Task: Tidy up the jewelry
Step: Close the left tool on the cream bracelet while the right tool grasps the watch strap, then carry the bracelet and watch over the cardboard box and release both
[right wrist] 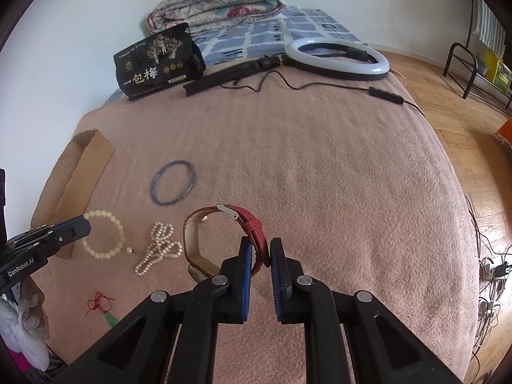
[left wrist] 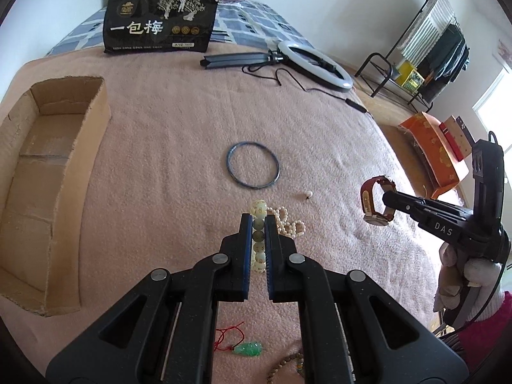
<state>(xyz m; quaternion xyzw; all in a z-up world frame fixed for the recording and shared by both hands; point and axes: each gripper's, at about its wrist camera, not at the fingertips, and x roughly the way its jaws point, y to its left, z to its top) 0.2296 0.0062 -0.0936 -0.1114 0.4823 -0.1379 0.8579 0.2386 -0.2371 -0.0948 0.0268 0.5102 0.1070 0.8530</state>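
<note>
My left gripper (left wrist: 258, 220) is shut on a pale bead bracelet (left wrist: 258, 209), lifted above the pink blanket; from the right wrist view the bracelet (right wrist: 120, 230) hangs from its tip. My right gripper (right wrist: 260, 243) is shut on the red strap of a wristwatch (right wrist: 252, 220), also raised; the watch (left wrist: 372, 204) dangles at the right. On the blanket lie a blue bangle (left wrist: 252, 164), a pearl strand (left wrist: 288, 224), a small pearl pin (left wrist: 308, 194), a green pendant on red cord (left wrist: 248, 348) and a brown bead bracelet (left wrist: 288, 364). An open cardboard box (left wrist: 96, 134) sits left.
A black snack bag (left wrist: 160, 19), a ring light (left wrist: 315, 64) with folded tripod and trailing cable, and a folded quilt (right wrist: 220, 0) lie at the far end of the bed. An orange bag (left wrist: 435, 150) and a metal rack (left wrist: 416, 64) stand on the wood floor to the right.
</note>
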